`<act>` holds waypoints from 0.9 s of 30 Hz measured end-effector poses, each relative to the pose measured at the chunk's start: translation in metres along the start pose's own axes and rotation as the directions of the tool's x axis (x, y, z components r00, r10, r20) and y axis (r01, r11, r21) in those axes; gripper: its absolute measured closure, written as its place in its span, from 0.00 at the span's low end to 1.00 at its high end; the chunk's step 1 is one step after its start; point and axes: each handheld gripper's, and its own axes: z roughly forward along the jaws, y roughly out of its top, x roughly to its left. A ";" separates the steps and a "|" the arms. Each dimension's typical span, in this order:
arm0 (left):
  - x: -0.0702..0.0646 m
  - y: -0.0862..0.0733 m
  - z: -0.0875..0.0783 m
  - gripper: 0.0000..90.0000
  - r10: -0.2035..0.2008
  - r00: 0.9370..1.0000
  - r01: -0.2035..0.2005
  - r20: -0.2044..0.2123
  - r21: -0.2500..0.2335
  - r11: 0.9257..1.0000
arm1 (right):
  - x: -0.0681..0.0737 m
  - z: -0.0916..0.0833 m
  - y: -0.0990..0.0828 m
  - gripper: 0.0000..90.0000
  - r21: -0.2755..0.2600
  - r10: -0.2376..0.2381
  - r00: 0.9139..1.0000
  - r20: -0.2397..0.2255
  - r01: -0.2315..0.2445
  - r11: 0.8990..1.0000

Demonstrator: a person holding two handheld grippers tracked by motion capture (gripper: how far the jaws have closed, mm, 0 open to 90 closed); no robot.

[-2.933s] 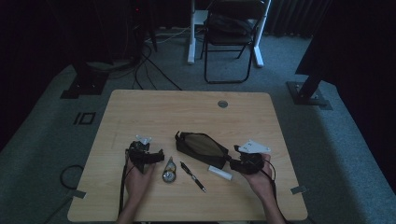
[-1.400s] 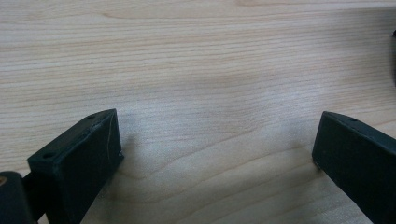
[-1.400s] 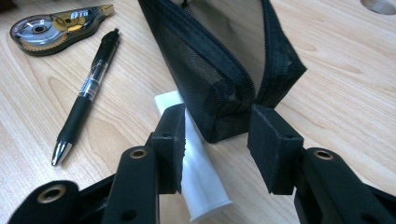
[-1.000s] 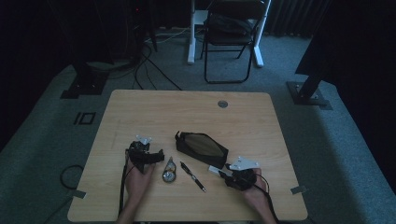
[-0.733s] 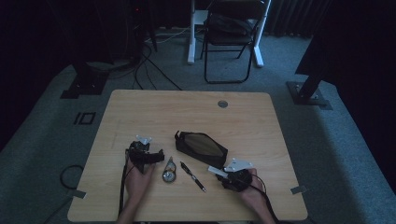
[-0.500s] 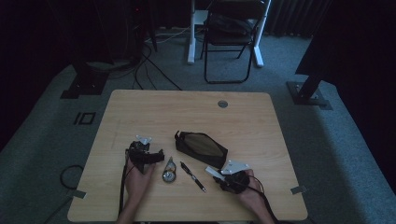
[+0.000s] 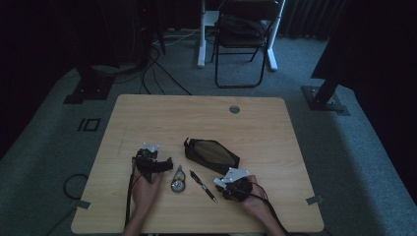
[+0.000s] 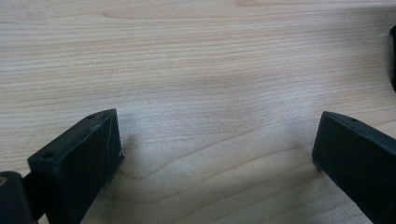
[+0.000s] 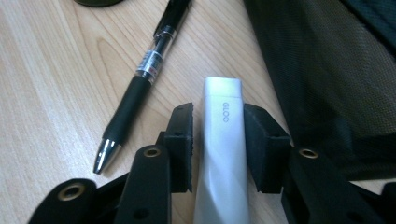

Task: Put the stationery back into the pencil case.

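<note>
One glue stick (image 9: pixel 222 154) clamped in right jaws; one pen (image 9: pixel 140 79); left jaws wide, empty.

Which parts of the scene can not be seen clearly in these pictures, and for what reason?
- White square-edged glue stick: lower end cut off by the bottom edge, right gripper view.
- Black mesh pencil pouch: cut off by the top and right edges, same view.
- Small round object: too small and dim to identify, high view.
- Dark object: cut off by the right edge, left gripper view.

Glue stick (image 9: pixel 222 154) lower end cut off by edge, black pouch (image 9: pixel 327 70) cropped, pen (image 9: pixel 140 79) top cropped
</note>
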 end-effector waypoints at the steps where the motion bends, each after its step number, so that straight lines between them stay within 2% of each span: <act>1: 0.000 0.000 0.000 0.02 0.001 1.000 -0.001 0.000 0.000 1.000 | 0.000 0.000 0.000 0.74 0.001 0.002 1.000 -0.004 -0.002 1.000; 8: 0.000 0.000 0.000 0.02 0.000 1.000 0.000 0.000 0.000 1.000 | -0.001 0.000 0.000 0.78 0.005 0.019 1.000 -0.019 -0.019 1.000; 14: 0.000 0.000 0.000 0.02 0.001 1.000 -0.001 0.000 0.001 1.000 | 0.002 0.000 0.002 0.79 0.010 -0.001 1.000 0.013 0.001 1.000; 27: 0.000 0.000 0.000 0.02 0.001 1.000 -0.001 0.000 0.001 1.000 | 0.003 -0.006 0.003 0.79 -0.009 0.000 1.000 0.029 0.001 1.000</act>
